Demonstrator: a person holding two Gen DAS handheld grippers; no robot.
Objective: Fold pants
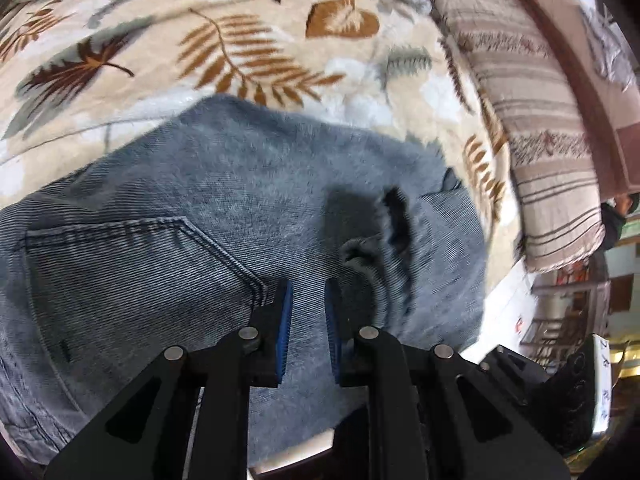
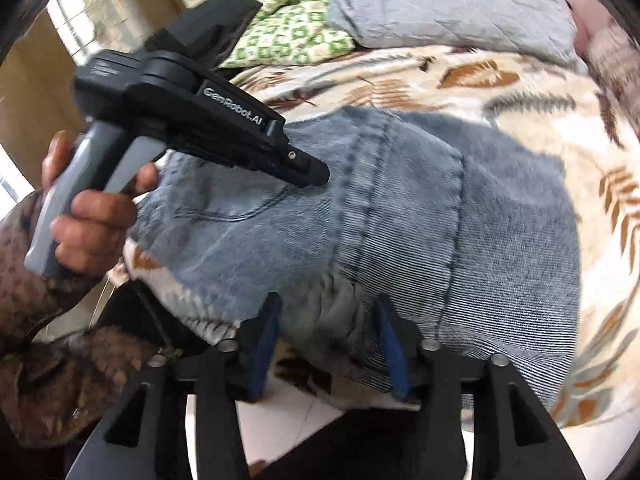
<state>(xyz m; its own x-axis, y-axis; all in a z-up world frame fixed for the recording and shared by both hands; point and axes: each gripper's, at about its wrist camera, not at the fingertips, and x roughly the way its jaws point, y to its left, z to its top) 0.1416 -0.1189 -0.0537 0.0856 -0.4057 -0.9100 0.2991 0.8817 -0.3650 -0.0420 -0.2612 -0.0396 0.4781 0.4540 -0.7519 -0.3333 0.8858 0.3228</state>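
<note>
Nearest the lens, the left gripper (image 1: 307,304) had its blue-padded fingers (image 1: 283,332) slightly apart, hovering over the denim and pinching nothing that I could make out. The pants (image 1: 192,216) lay bunched on the leaf-print blanket (image 1: 240,40) of a bed, a back pocket (image 1: 132,248) to the left of those fingers and a rumpled fold just right of them. Further right, the right gripper (image 2: 326,320) stood wide apart, a crumpled hem or waistband between its fingers but not clamped. In my judgement, a good fold called for each gripper to take one clean edge and pull the cloth flat first.
</note>
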